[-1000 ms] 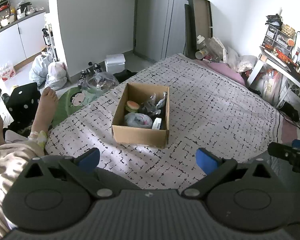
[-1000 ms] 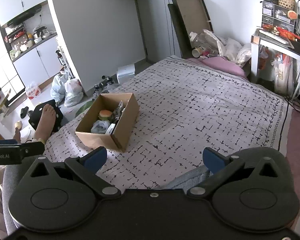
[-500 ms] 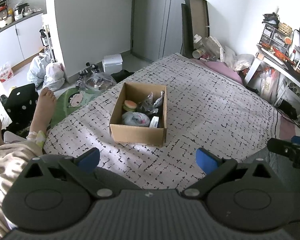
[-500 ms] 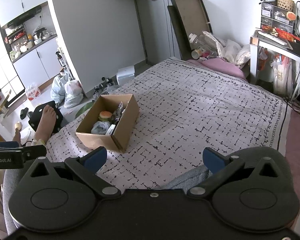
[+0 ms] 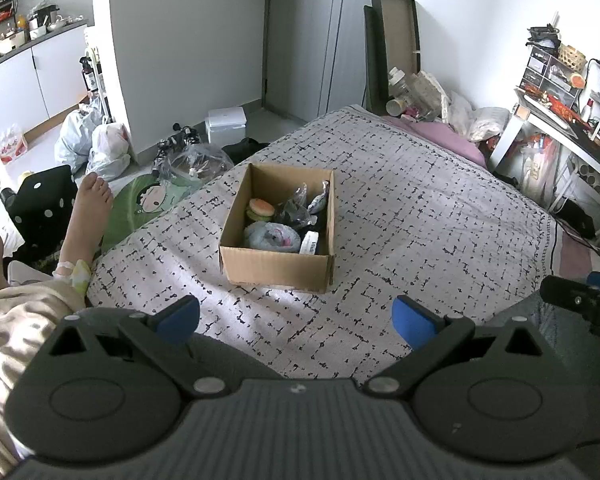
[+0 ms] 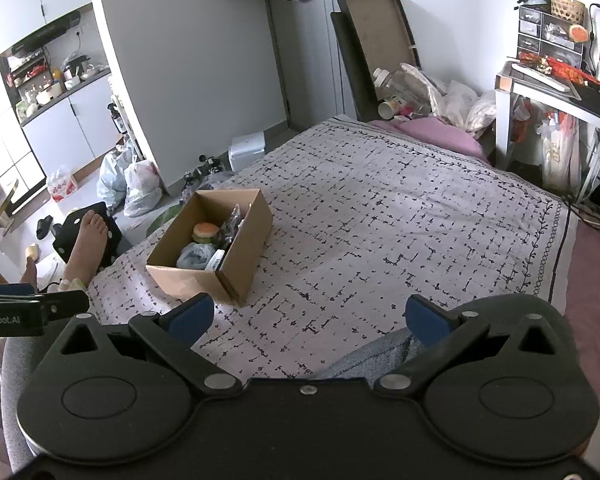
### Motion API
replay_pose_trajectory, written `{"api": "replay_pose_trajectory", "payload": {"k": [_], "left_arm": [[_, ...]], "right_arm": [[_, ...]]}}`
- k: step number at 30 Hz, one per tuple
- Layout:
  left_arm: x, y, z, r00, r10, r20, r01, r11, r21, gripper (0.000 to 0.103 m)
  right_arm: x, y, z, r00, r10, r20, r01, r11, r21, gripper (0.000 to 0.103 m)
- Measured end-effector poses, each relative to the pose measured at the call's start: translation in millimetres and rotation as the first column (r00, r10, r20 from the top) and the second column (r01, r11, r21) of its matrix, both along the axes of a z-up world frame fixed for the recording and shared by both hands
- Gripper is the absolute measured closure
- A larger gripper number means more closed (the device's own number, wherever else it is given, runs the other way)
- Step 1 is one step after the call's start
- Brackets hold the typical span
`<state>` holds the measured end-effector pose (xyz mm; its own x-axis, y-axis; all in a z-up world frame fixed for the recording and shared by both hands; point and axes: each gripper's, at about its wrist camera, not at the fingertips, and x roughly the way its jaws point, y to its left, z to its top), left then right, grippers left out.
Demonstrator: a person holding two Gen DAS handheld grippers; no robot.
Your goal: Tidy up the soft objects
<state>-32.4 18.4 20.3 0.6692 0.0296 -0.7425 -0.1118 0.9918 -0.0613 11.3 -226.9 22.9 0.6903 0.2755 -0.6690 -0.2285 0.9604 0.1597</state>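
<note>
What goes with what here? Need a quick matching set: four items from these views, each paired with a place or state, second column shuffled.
Items:
1. cardboard box
2. burger toy
3. left tool
4. pink pillow

Places or states:
A. open, holding nothing
B. at the far end of the bed
C. on the patterned bedspread
D. inside the box

Pairs: 1-C, 2-D, 3-A, 4-B

Open brown cardboard box sits flat on the patterned bed cover, flaps absent. Contents: a burger-shaped soft toy at the far left, a pale blue-grey bundle nearer, clear crinkled wrappers and a white-labelled item on the right.
</note>
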Motion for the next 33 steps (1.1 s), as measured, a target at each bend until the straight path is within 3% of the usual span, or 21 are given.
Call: {"api": "replay_pose_trajectory", "payload": {"k": [33], "left_arm": [[4.8,5.1,-1.3,1.0,0.02,0.009,-0.02,1.0,-0.015,0.001]], "right_arm": [[0.4,-1.4,-1.3,1.0,-0.018,-0.012,0.018,1.0,-0.019,0.0]]}}
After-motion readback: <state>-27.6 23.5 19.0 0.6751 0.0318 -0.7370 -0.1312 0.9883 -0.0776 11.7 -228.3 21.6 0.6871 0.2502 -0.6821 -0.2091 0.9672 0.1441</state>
